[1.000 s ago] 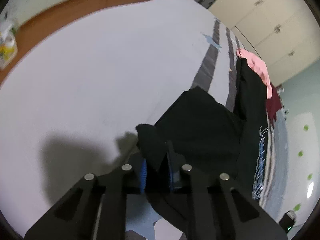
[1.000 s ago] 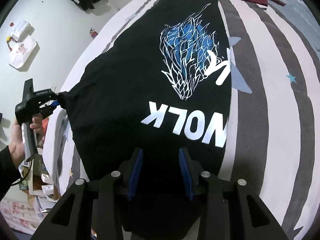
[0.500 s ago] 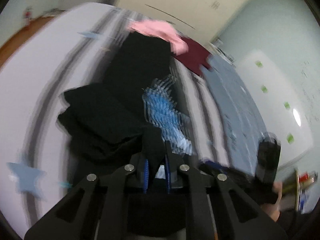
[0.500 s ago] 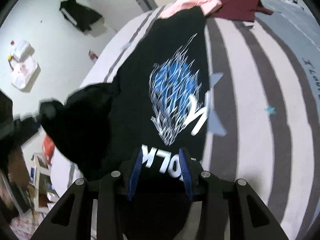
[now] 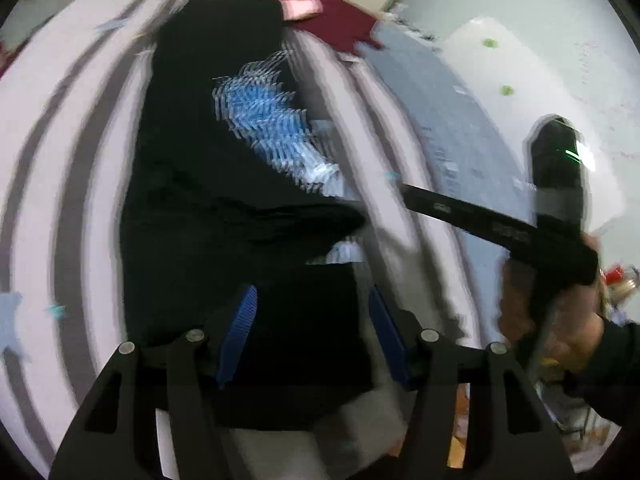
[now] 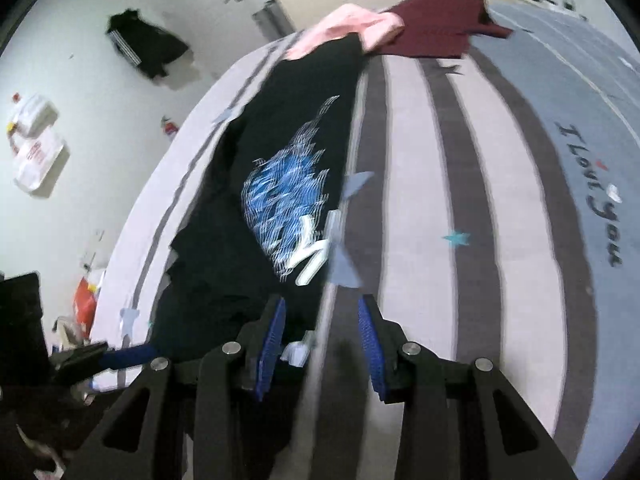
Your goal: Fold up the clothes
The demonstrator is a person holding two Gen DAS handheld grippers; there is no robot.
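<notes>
A black T-shirt with a blue and white print [image 5: 208,184] lies lengthwise on the striped bed, its left side folded over onto the middle. It also shows in the right wrist view [image 6: 280,184]. My left gripper [image 5: 312,300] is open and empty just above the shirt's near end. My right gripper [image 6: 322,312] is open and empty over the shirt's right edge; it also shows at the right of the left wrist view [image 5: 404,192], held in a hand. The frames are blurred by motion.
A pink garment [image 6: 344,28] and a dark red garment [image 6: 436,24] lie at the far end of the bed. The grey and white striped bedspread [image 6: 460,200] extends to the right. Bags and clutter [image 6: 36,148] lie on the floor to the left.
My left gripper carried the shirt's sleeve side over onto the shirt and let go; its jaws now stand wide open. My right gripper shifted right, off the shirt's hem.
</notes>
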